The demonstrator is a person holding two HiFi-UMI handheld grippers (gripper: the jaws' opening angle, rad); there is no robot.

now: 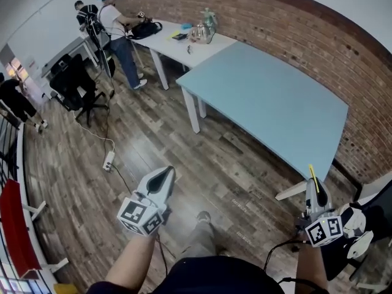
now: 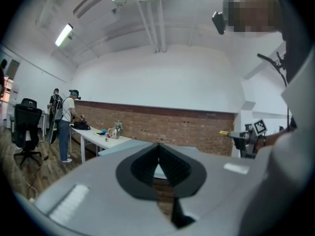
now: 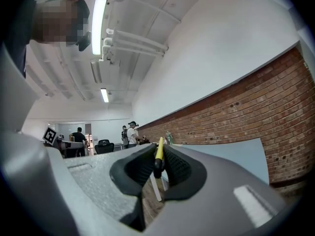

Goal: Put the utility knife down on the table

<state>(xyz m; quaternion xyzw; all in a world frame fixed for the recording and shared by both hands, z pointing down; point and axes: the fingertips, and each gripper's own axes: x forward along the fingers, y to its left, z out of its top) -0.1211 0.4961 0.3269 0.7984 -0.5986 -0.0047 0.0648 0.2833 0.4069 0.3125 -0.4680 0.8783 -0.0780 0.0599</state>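
A slim yellow utility knife sticks forward out of my right gripper, whose jaws are shut on it near the bottom right of the head view. In the right gripper view the knife sits pinched between the dark pads, pointing along the light blue table. That table stands ahead and to the left of the right gripper, its top bare, with the knife just short of its near corner. My left gripper hangs over the wooden floor at lower centre. Its jaws are shut with nothing between them.
A brick wall runs behind the blue table. A white table with a kettle and a bag adjoins it at the far end, where a person stands. An office chair and a power strip are on the floor at the left.
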